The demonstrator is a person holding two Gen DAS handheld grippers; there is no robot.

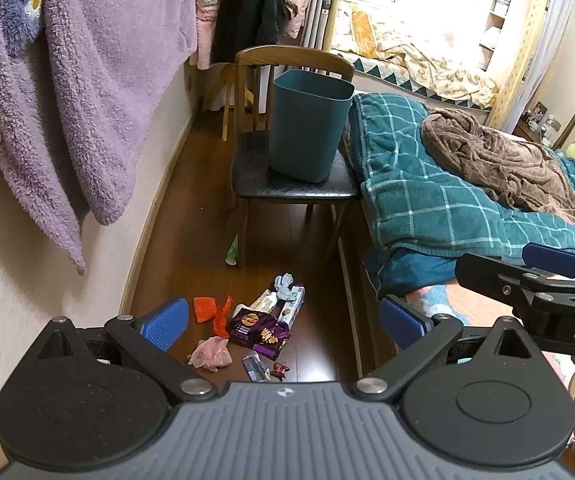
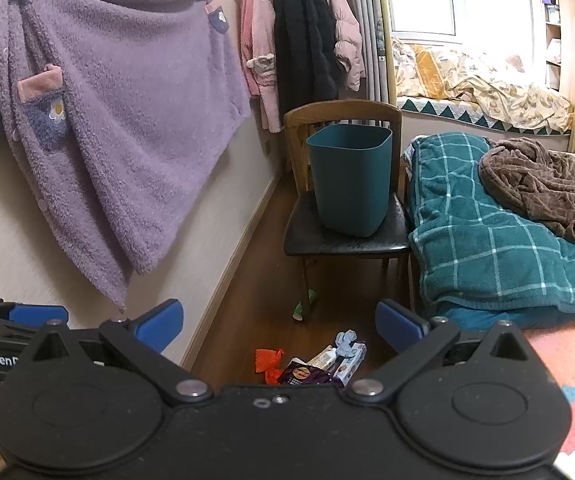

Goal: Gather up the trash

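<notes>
My left gripper (image 1: 283,322) hangs with its blue fingers (image 1: 165,322) spread wide and nothing between them; my right gripper (image 2: 279,326) is spread the same way, also holding nothing. Both hover above the wooden floor (image 1: 191,216), short of the chair (image 1: 287,184).

The teal bin (image 1: 307,128) stands upright on the chair's black seat, toward the side by the bed (image 1: 447,200), and its inside is not visible to me. The trash lies on the floor in front of the chair: a purple snack bag (image 1: 259,330) in the middle of the pile, an orange net (image 1: 203,308) and an orange scrap (image 1: 221,316) on its wall side, a pink crumpled tissue (image 1: 211,354) nearer to me than those, a white wrapper (image 1: 283,302) with a grey-blue scrap (image 1: 285,284) on top toward the chair, and two small wrappers (image 1: 265,368) closest to me. A green paper cup (image 1: 232,250) lies tipped beside the chair's front leg. A purple fleece robe (image 1: 79,80) hangs on the wall beside the chair.
</notes>
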